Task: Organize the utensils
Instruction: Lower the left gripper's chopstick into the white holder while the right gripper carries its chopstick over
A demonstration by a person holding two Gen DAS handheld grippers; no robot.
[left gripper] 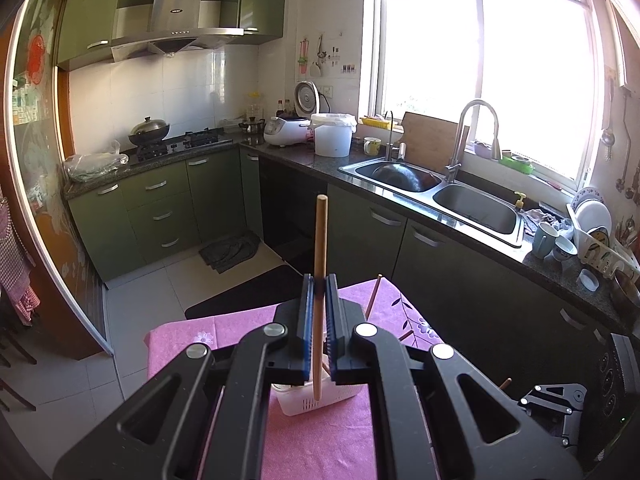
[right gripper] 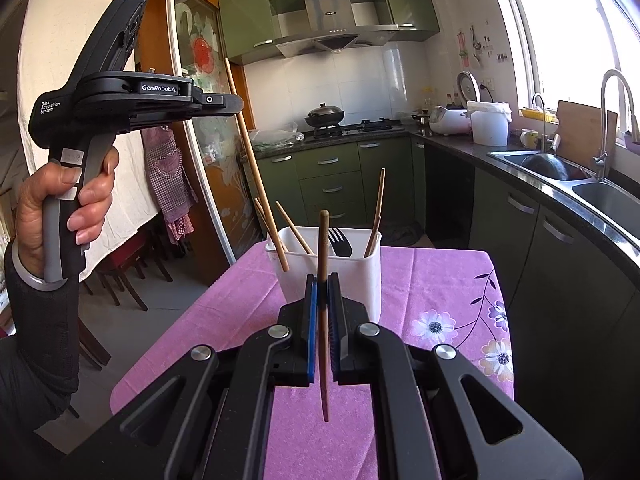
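My left gripper (left gripper: 319,285) is shut on a pale wooden chopstick (left gripper: 321,236) that stands upright above a white utensil holder (left gripper: 304,404). In the right wrist view, a hand holds the left gripper (right gripper: 237,104) high at the left, its long chopstick (right gripper: 245,136) hanging down. My right gripper (right gripper: 322,280) is shut on a darker wooden chopstick (right gripper: 323,240), upright, just in front of the white holder (right gripper: 360,280). The holder has several chopsticks and a black fork (right gripper: 339,242) in it. It stands on a table with a pink flowered cloth (right gripper: 432,280).
A dark counter with a steel double sink (right gripper: 592,188) and green cabinets runs along the right. A dish rack with bowls and cups (left gripper: 592,236) sits on that counter. Chairs (right gripper: 120,272) and a sliding glass door (right gripper: 208,152) lie to the left of the table.
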